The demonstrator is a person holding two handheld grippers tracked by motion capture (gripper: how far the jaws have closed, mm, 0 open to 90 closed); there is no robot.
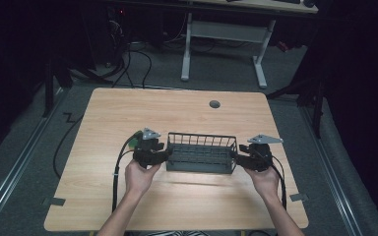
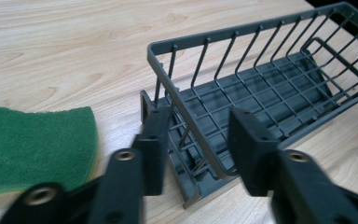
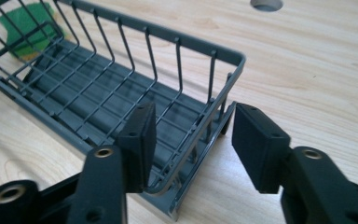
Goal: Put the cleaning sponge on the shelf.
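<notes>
While the grey wire basket [image 1: 202, 152] is sitting empty near the middle of the wooden table [image 1: 177, 113], the two grippers are bracketing its short ends. The left gripper [image 2: 198, 147] is straddling the near end wall, jaws parted with the rim between them and not visibly clamped; the right gripper [image 3: 191, 142] is doing the same at the opposite end, its jaws wider apart. Presumably a two-handed lift is being prepared, so both should be closing squarely on the end rims together and rising level, to keep the basket from twisting. A green scouring pad [image 2: 32, 144] is lying on the table just beside the left gripper.
</notes>
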